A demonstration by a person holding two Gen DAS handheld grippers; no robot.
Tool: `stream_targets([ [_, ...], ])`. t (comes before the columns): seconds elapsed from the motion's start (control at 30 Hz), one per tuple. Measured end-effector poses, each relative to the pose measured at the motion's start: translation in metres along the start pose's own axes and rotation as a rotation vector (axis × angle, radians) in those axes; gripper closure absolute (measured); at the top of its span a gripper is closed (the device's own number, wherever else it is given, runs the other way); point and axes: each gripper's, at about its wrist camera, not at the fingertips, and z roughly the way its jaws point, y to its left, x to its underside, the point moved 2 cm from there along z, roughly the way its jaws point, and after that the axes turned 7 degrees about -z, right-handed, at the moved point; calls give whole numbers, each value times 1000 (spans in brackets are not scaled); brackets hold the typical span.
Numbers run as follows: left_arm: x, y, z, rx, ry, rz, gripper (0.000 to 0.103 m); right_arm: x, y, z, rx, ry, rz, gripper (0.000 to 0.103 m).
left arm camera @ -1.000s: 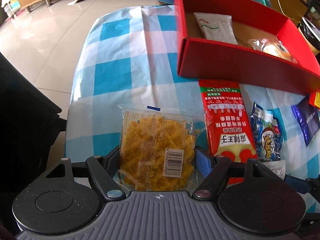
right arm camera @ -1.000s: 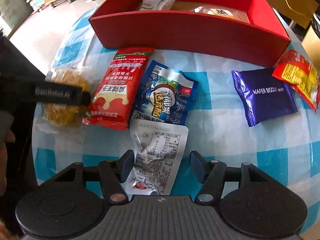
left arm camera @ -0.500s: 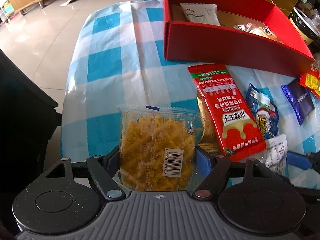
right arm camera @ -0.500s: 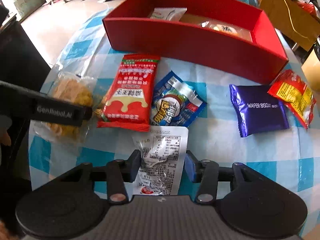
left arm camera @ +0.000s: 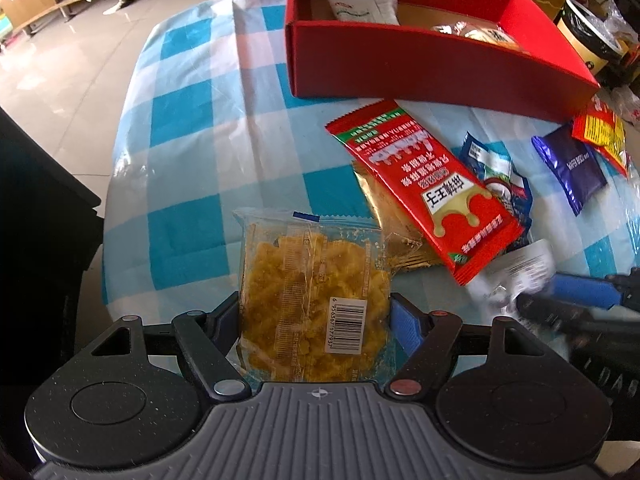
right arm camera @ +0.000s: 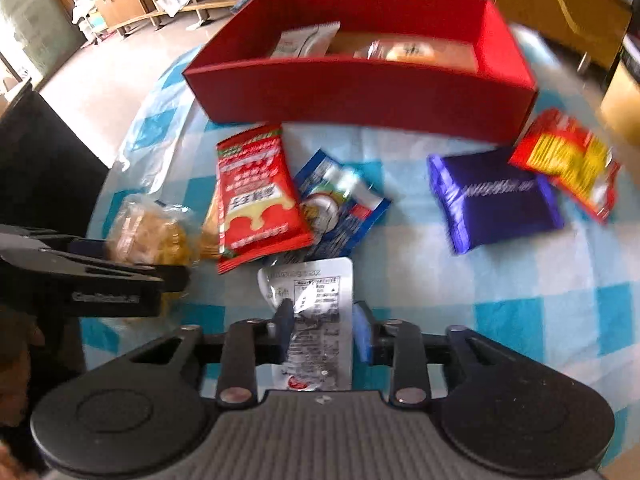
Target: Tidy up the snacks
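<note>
Left hand-held gripper [left arm camera: 315, 316] clamps a clear barcoded packet of yellow noodle snack [left arm camera: 314, 300]; right hand-held gripper [right arm camera: 322, 330] pinches a silver sachet [right arm camera: 316, 312] — print blurred.

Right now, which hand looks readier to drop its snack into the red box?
Probably the left. Its claw grips the yellow snack, lifted, with the box ahead. The right claw has only just closed on the white packet, lower and farther back.
</note>
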Motion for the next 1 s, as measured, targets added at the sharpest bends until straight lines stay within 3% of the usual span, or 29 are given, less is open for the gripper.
stream_targets([
  [0.1,1,-2,1,-3,2,6,23,7,14,13,52,46,-58,44],
  [0.37,5,1,2,-3,12,18,22,16,23,20,42,41,-114,41],
  [0.43,7,-1,1,-3,11,30,22,17,21,20,39,39,-112,46],
  [0.47,8,-1,0,-2,13,34,22,17,21,18,68,38,-135,56],
  [0.57,12,-5,-3,-1,5,54,23,18,21,12,76,24,-158,57],
  [0.73,18,-10,-5,12,10,67,23,16,17,-3,85,-21,-163,67],
  [0.83,20,-11,-6,15,10,70,23,16,12,-2,72,-6,-146,69],
  [0.93,21,-13,-5,12,14,70,23,14,11,1,54,3,-122,62],
  [1.0,20,-14,-5,12,14,73,23,17,14,6,43,24,-137,47],
])
